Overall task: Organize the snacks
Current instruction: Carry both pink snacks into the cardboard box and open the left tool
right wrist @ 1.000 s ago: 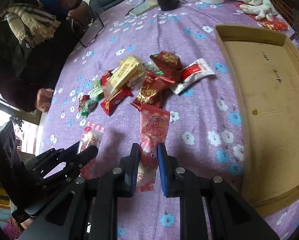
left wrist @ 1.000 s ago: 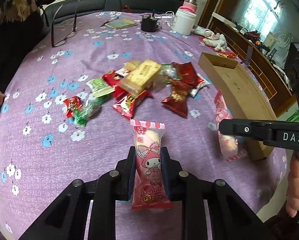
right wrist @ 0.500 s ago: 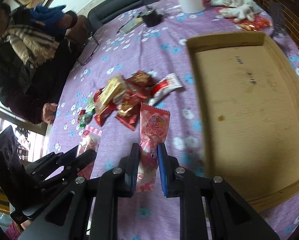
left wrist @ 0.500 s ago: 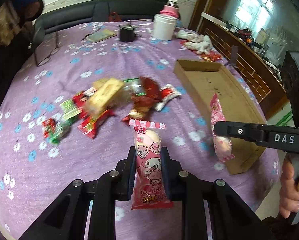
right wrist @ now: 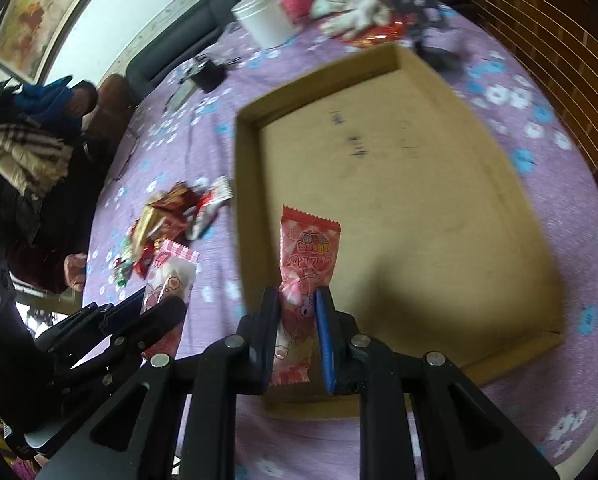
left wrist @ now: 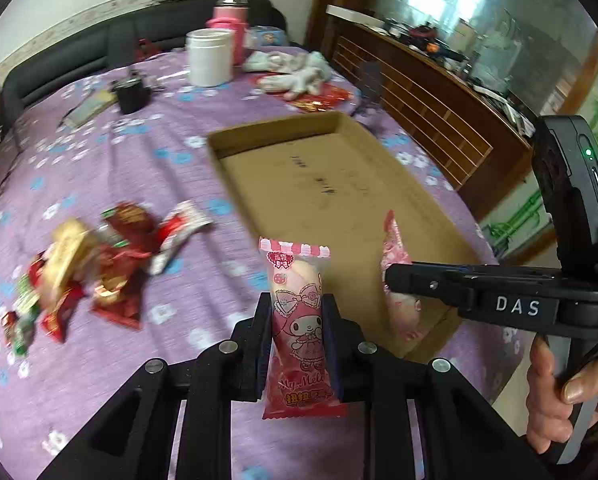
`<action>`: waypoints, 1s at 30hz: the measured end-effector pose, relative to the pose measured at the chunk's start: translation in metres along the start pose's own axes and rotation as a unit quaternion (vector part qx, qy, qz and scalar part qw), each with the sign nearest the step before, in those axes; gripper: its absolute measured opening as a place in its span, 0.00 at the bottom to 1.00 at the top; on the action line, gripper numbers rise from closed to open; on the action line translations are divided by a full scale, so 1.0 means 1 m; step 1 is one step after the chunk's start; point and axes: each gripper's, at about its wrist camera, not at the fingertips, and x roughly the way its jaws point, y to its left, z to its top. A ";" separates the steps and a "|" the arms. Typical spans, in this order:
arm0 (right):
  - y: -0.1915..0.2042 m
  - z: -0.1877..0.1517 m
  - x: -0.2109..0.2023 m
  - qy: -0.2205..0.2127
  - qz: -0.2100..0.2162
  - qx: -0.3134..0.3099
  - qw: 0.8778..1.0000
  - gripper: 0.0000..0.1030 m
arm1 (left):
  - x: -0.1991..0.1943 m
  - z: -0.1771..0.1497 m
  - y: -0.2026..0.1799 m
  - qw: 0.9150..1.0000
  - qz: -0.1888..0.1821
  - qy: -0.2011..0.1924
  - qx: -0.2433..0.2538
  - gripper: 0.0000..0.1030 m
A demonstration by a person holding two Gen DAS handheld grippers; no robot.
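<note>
My left gripper (left wrist: 297, 312) is shut on a pink cartoon snack packet (left wrist: 297, 300), held upright above the purple flowered cloth just left of the shallow cardboard tray (left wrist: 339, 184). My right gripper (right wrist: 297, 308) is shut on a second pink snack packet (right wrist: 309, 256), held over the tray's (right wrist: 419, 208) near left corner. The right gripper (left wrist: 395, 276) with its packet (left wrist: 395, 248) also shows from the side in the left wrist view. The left gripper (right wrist: 167, 308) and its packet (right wrist: 169, 276) appear low left in the right wrist view. The tray holds nothing.
A pile of loose snacks (left wrist: 91, 264) lies on the cloth left of the tray. A white jar (left wrist: 210, 57), pink flask (left wrist: 230, 24), black cup (left wrist: 133, 94) and soft toy (left wrist: 295, 72) stand at the far end. A seated person (right wrist: 27, 168) is at the left.
Both grippers have swung right with their packets, from over the snack pile side toward the tray. The right packet now hangs over the tray's corner.
</note>
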 end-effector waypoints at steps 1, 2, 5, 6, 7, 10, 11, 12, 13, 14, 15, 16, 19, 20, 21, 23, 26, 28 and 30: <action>-0.007 0.000 -0.002 -0.001 -0.003 0.004 1.000 0.17 | 0.004 0.002 -0.006 1.000 -0.004 0.002 0.005 0.22; -0.011 0.000 -0.003 -0.001 -0.005 0.007 1.000 0.17 | 0.009 0.004 -0.014 1.000 -0.009 0.005 0.010 0.22; -0.027 -0.001 -0.007 -0.001 -0.013 0.015 1.000 0.17 | 0.022 0.006 -0.028 1.000 -0.018 0.014 0.018 0.22; -0.033 -0.001 -0.008 0.000 -0.015 0.018 1.000 0.17 | 0.027 0.007 -0.032 0.999 -0.021 0.017 0.019 0.22; -0.036 -0.001 -0.008 0.000 -0.016 0.019 1.000 0.17 | 0.031 0.008 -0.035 0.999 -0.022 0.019 0.020 0.22; -0.046 0.001 -0.007 0.005 -0.022 0.020 1.000 0.17 | 0.044 0.009 -0.042 0.999 -0.023 0.027 0.018 0.22; -0.047 0.001 -0.006 0.007 -0.024 0.018 1.000 0.17 | 0.047 0.008 -0.043 0.999 -0.024 0.029 0.016 0.22; -0.049 0.001 -0.005 0.009 -0.025 0.017 0.999 0.17 | 0.052 0.008 -0.044 0.999 -0.023 0.032 0.014 0.22; -0.050 0.002 -0.003 0.012 -0.028 0.015 0.999 0.18 | 0.056 0.007 -0.045 0.999 -0.021 0.035 0.014 0.22; -0.051 0.003 -0.001 0.015 -0.030 0.013 0.999 0.18 | 0.059 0.006 -0.046 0.999 -0.020 0.037 0.015 0.22; -0.052 0.003 0.000 0.017 -0.031 0.012 0.999 0.18 | 0.062 0.005 -0.046 0.999 -0.018 0.039 0.015 0.22; -0.053 0.004 0.002 0.020 -0.033 0.011 0.999 0.18 | 0.065 0.004 -0.046 0.999 -0.018 0.042 0.014 0.22; -0.056 0.006 0.006 0.026 -0.040 0.009 0.999 0.18 | 0.071 0.002 -0.046 0.999 -0.014 0.046 0.013 0.22; -0.057 0.006 0.008 0.027 -0.041 0.008 0.999 0.18 | 0.073 0.002 -0.046 0.999 -0.013 0.047 0.015 0.22; -0.057 0.007 0.009 0.029 -0.042 0.008 0.999 0.18 | 0.074 0.001 -0.047 0.999 -0.012 0.047 0.016 0.22; -0.058 0.009 0.012 0.032 -0.046 0.007 0.998 0.18 | 0.076 0.002 -0.048 0.999 -0.010 0.047 0.018 0.22; -0.059 0.011 0.013 0.035 -0.047 0.008 0.998 0.19 | 0.077 0.003 -0.050 0.999 -0.010 0.048 0.025 0.22; -0.059 0.012 0.013 0.034 -0.050 0.009 0.998 0.20 | 0.077 0.003 -0.051 0.998 -0.010 0.046 0.029 0.22; -0.059 0.012 0.013 0.032 -0.049 0.011 0.998 0.20 | 0.077 0.003 -0.051 0.998 -0.009 0.047 0.030 0.22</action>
